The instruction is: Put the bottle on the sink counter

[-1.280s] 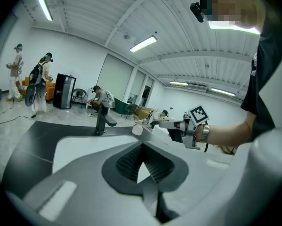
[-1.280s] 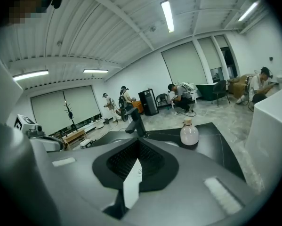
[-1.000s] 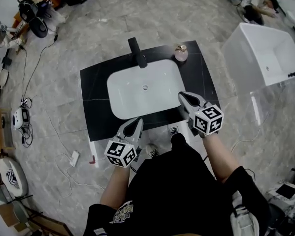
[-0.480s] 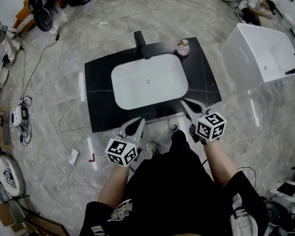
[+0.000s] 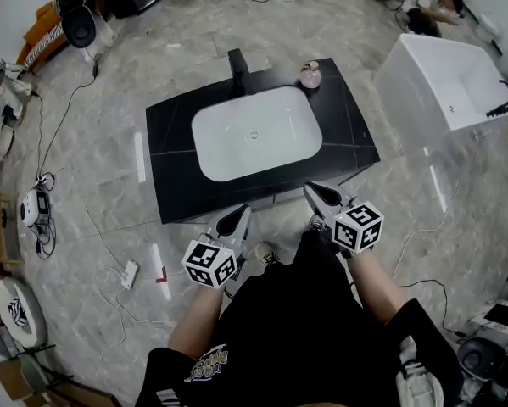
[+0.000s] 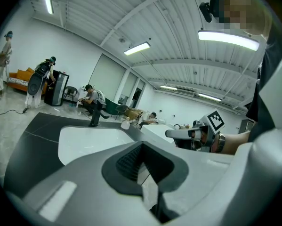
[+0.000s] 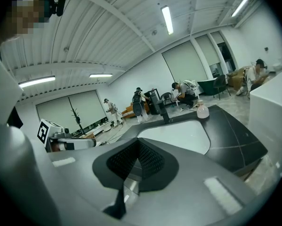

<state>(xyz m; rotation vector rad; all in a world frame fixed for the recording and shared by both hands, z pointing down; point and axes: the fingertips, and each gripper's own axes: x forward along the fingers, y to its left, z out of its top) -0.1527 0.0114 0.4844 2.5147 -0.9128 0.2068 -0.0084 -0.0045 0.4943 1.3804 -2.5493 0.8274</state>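
A small pink bottle (image 5: 310,75) stands upright on the black sink counter (image 5: 173,134), at its far right corner beside the black faucet (image 5: 237,64). The same bottle (image 6: 125,125) shows small in the left gripper view, and the bottle (image 7: 202,110) shows past the white basin (image 7: 178,134) in the right gripper view. My left gripper (image 5: 239,214) and right gripper (image 5: 315,192) hang just off the counter's near edge, far from the bottle. Both are shut with nothing between the jaws, as seen on the left gripper (image 6: 143,173) and the right gripper (image 7: 126,182).
A white bathtub (image 5: 444,83) stands to the right of the counter. Cables and a power strip (image 5: 128,271) lie on the marble floor at left. Bags and gear sit along the far left wall. Several people are in the room's background.
Both grippers have drawn back from over the counter's front edge to just off it, still shut. The bottle has stayed by the faucet.
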